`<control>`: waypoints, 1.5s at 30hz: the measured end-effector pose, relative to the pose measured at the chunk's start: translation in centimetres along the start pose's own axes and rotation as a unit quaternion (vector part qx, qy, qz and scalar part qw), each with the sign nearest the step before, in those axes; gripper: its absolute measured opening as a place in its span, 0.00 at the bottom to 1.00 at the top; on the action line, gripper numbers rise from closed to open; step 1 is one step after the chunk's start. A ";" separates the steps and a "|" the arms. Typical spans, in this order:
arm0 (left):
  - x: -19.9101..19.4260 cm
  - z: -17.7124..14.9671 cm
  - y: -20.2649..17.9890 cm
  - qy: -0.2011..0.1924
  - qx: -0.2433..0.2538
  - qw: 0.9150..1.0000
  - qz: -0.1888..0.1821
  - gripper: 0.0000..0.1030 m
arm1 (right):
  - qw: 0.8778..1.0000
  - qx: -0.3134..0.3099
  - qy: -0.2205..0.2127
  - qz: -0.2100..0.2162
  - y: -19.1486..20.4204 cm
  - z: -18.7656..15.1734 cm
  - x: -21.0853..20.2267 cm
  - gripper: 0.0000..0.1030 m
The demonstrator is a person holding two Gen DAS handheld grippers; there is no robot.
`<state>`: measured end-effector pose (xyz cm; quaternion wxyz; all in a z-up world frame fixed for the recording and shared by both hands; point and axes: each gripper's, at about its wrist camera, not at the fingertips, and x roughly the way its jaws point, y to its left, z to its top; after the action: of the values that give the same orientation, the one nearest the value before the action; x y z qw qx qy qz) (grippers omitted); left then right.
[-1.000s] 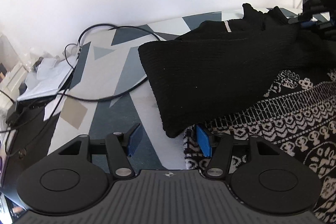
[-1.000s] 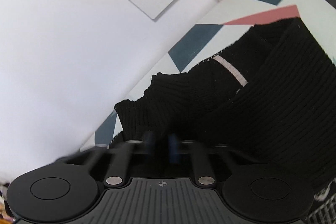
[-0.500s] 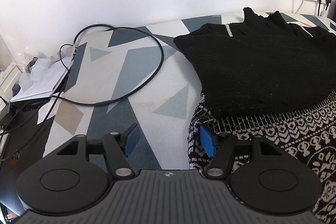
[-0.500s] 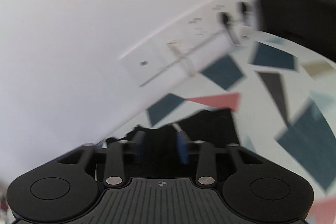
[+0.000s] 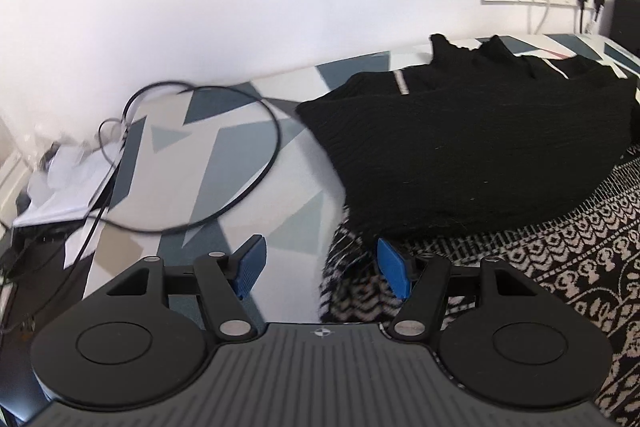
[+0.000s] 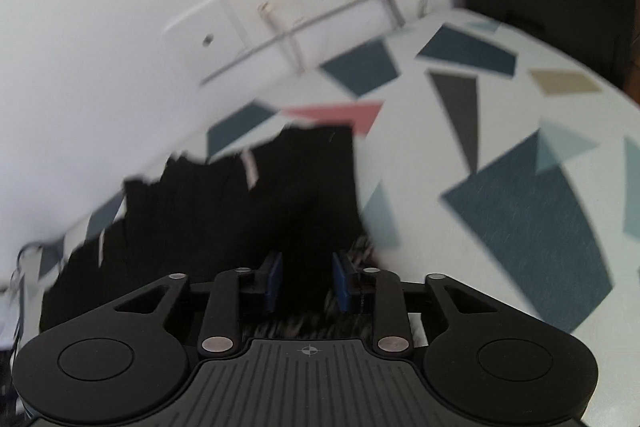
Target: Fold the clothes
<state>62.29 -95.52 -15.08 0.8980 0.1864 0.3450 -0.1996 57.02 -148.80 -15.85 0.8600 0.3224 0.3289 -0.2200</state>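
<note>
The black knit sweater (image 5: 480, 151) lies heaped on the worktop (image 5: 192, 163) near the wall, its ribbed part doubled over the black-and-white patterned part (image 5: 568, 267) that spreads toward the camera; the fold edge runs roughly left to right across the left wrist view. The left gripper (image 5: 322, 269) stands with its blue fingers (image 5: 250, 261) wide apart and holding nothing, the left one over bare worktop, the right one at the patterned hem; so the near left corner of the garment sits just ahead and to the right of the gap. The right gripper (image 6: 306, 281) also has its fingers apart, more narrowly, with dark cloth (image 6: 240, 211) showing between and beyond them; this view is blurred, and I cannot tell whether they touch the fabric. The sweater lies straight ahead of both, its right edge just right of the right gripper's line. A black cable (image 5: 224, 163) loops on the worktop to the left, well apart from the cloth. Whether further folds remain cannot be told from this.
</note>
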 end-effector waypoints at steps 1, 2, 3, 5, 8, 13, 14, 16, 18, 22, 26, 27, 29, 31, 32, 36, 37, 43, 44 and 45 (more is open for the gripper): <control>0.2 0.2 -0.2 -0.001 0.001 1.000 0.001 0.61 | 1.000 -0.003 -0.002 0.007 0.3 -0.3 0.1 0.23; 0.3 0.3 -0.4 -0.003 0.001 1.000 0.003 0.61 | 1.000 -0.006 -0.003 0.014 0.5 -0.6 0.2 0.23; 0.4 0.4 -0.6 -0.005 0.000 1.000 0.004 0.61 | 1.000 -0.006 -0.005 0.022 0.7 -0.7 0.4 0.23; 0.7 0.5 -0.8 -0.006 -0.004 1.000 0.008 0.61 | 1.000 0.007 -0.004 0.029 0.7 -0.5 1.2 0.23; 1.3 0.4 -0.7 0.001 -0.013 1.000 0.019 0.63 | 0.999 0.038 0.011 0.003 0.2 -0.2 2.8 0.24; 1.3 -0.1 -0.2 0.002 -0.023 0.999 0.024 0.66 | 0.997 0.077 0.006 0.003 -0.4 0.3 3.8 0.29; 1.3 -0.1 -0.1 0.003 -0.023 0.999 0.025 0.67 | 0.997 0.081 0.004 0.002 -0.5 0.4 3.9 0.29; 1.2 -0.1 -0.1 0.002 -0.025 0.999 0.025 0.67 | 0.996 0.084 0.002 -0.003 -0.5 0.5 4.1 0.17; 1.0 0.0 -0.2 -0.002 -0.024 0.999 0.023 0.67 | 0.996 0.095 0.003 0.003 -0.7 0.8 4.0 0.06; 0.3 0.1 -0.5 -0.028 -0.019 0.999 -0.003 0.67 | 0.991 0.112 -0.052 0.044 -0.6 1.6 0.4 0.05; 0.2 0.5 -1.7 -0.041 0.006 0.999 -0.018 0.67 | 0.988 0.092 -0.112 0.053 0.3 3.1 -4.0 0.04; 0.2 0.7 -2.0 -0.045 0.014 0.999 -0.022 0.67 | 0.988 0.090 -0.111 0.054 0.5 3.4 -4.5 0.04; 0.3 0.9 -3.0 -0.053 0.035 0.998 -0.025 0.67 | 0.989 0.085 -0.108 0.057 0.8 4.1 -5.4 0.04; 0.6 1.1 -4.1 -0.064 0.065 0.996 -0.018 0.67 | 0.990 0.081 -0.096 0.059 1.2 4.5 -5.3 0.04; 0.7 1.3 -4.6 -0.070 0.081 0.994 -0.012 0.67 | 0.991 0.077 -0.092 0.055 1.5 4.6 -5.1 0.04; 1.3 2.5 -3.0 -0.073 0.059 0.995 0.027 0.67 | 0.994 0.071 -0.074 0.034 2.9 5.2 -3.7 0.04; 1.4 2.8 -2.5 -0.073 0.051 0.995 0.037 0.67 | 0.994 0.069 -0.073 0.034 3.7 5.5 -3.4 0.04; 2.2 4.8 0.6 -0.072 0.002 0.993 0.098 0.68 | 0.985 0.036 -0.125 0.117 9.0 7.7 -4.0 0.04; 2.4 4.7 0.6 -0.070 0.004 0.992 0.101 0.70 | 0.983 0.034 -0.134 0.124 9.4 7.9 -4.2 0.04; 2.5 4.3 0.2 -0.065 0.015 0.993 0.099 0.70 | 0.981 0.035 -0.139 0.130 9.7 8.0 -4.3 0.04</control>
<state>66.43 -97.91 -13.80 0.9311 0.2196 0.2623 -0.1268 63.19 -146.96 -4.21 0.9069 0.3582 0.1534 -0.1604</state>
